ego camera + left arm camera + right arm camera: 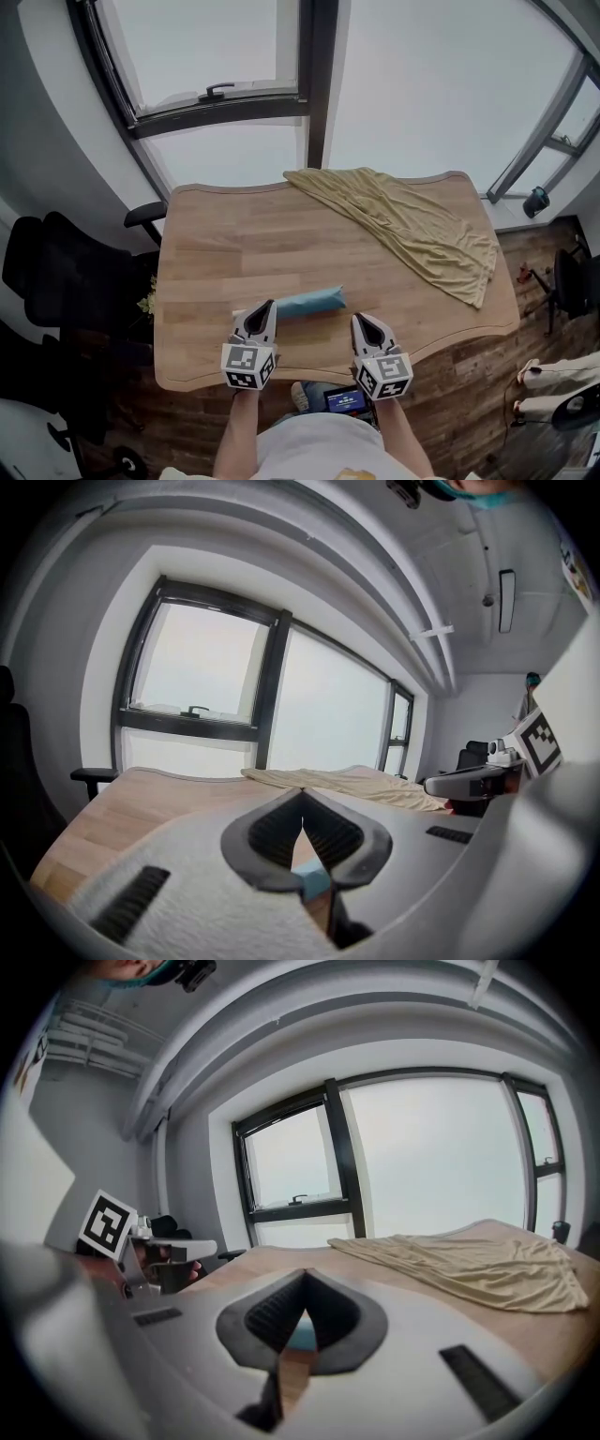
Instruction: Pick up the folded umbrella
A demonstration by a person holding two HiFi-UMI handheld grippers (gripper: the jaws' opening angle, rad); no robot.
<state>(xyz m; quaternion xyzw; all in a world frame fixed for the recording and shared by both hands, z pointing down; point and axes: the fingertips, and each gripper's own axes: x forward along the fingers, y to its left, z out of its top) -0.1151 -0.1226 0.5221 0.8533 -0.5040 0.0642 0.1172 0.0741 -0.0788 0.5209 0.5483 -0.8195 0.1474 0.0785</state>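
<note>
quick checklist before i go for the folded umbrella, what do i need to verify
1. Folded umbrella lying free on the table: ok.
2. Left gripper jaws apart for a grasp: not ok, shut and empty.
3. Right gripper jaws apart: not ok, shut and empty.
4. Yellow cloth apart from the umbrella: ok.
5. Left gripper off the umbrella's end: cannot tell, they overlap in the head view.

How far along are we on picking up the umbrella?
Done: nothing yet. The folded umbrella lies flat on the table.
In hand: the left claw and right claw hover over the table's near edge, both shut and empty, with the left tip by the umbrella's left end.
Left: open a claw, close it on the umbrella, and lift.
</note>
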